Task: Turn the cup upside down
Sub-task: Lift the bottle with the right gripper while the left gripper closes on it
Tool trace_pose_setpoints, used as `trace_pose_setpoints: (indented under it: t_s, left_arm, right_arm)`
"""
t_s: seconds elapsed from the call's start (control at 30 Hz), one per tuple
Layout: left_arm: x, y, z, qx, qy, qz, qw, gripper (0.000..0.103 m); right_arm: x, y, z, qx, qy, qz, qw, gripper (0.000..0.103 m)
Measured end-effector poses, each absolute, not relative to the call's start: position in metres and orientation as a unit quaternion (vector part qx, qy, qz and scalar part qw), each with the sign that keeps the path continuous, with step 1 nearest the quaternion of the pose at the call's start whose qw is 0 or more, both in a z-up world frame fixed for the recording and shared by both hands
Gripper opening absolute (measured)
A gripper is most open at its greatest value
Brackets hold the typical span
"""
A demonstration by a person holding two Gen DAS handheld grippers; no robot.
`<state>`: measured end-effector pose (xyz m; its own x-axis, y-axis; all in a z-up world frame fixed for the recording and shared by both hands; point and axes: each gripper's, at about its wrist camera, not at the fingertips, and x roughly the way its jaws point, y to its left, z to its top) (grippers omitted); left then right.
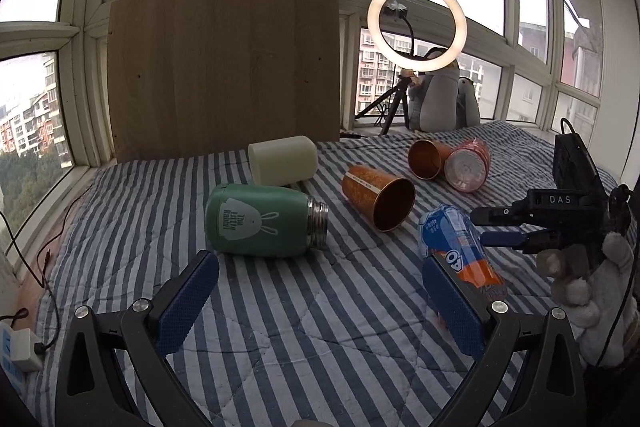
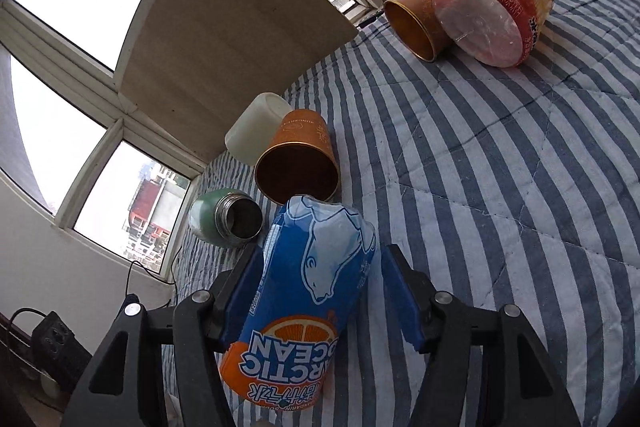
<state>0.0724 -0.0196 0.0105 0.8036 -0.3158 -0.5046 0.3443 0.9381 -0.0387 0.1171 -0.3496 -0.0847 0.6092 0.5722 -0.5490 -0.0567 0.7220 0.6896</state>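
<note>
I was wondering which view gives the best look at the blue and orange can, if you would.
The right wrist view: the can fills the foreground between the open right gripper's fingers, label readable. The left wrist view shows it smaller, partly behind the left gripper's finger.

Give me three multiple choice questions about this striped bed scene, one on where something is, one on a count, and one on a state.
1. Where does the blue and orange bottle lie?
A. between the right gripper's fingers
B. on the windowsill
C. inside the green flask

2. How many copper cups lie on the blanket?
A. one
B. two
C. four

3. How is the green flask?
A. upright, capped
B. hanging from the left gripper
C. on its side, mouth open

Answers:
1 A, the bottle sits between both pads, which stand apart from it.
2 B, one near cup and one far cup.
3 C, its steel neck shows no cap.
</note>
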Motion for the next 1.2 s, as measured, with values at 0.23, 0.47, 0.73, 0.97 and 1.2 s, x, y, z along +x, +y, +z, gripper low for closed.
trace_pose_setpoints:
  t_s: [0.23, 0.47, 0.73, 0.97, 1.2]
  left_arm:
    - [0.113, -0.071, 0.010, 0.040, 0.341, -0.248, 0.906, 0.103]
    - [0.155, -0.121, -0.005, 0.028, 0.423, -0.303, 0.853, 0.103]
    - [0.190, -0.170, -0.029, 0.046, 0.488, -0.319, 0.811, 0.103]
    - [0.205, -0.197, -0.043, 0.060, 0.529, -0.326, 0.782, 0.101]
    - [0.210, -0.203, -0.056, 0.059, 0.553, -0.328, 0.764, 0.080]
  right_arm:
    - [0.101, -0.371, -0.083, 0.324, 0.398, 0.172, 0.841, 0.072]
    - [0.086, -0.382, -0.078, 0.297, 0.391, 0.139, 0.860, 0.073]
    - [0.065, -0.386, -0.075, 0.229, 0.372, 0.084, 0.896, 0.073]
    - [0.056, -0.399, -0.075, 0.218, 0.368, 0.074, 0.901, 0.073]
    - [0.058, -0.404, -0.080, 0.217, 0.371, 0.072, 0.900, 0.073]
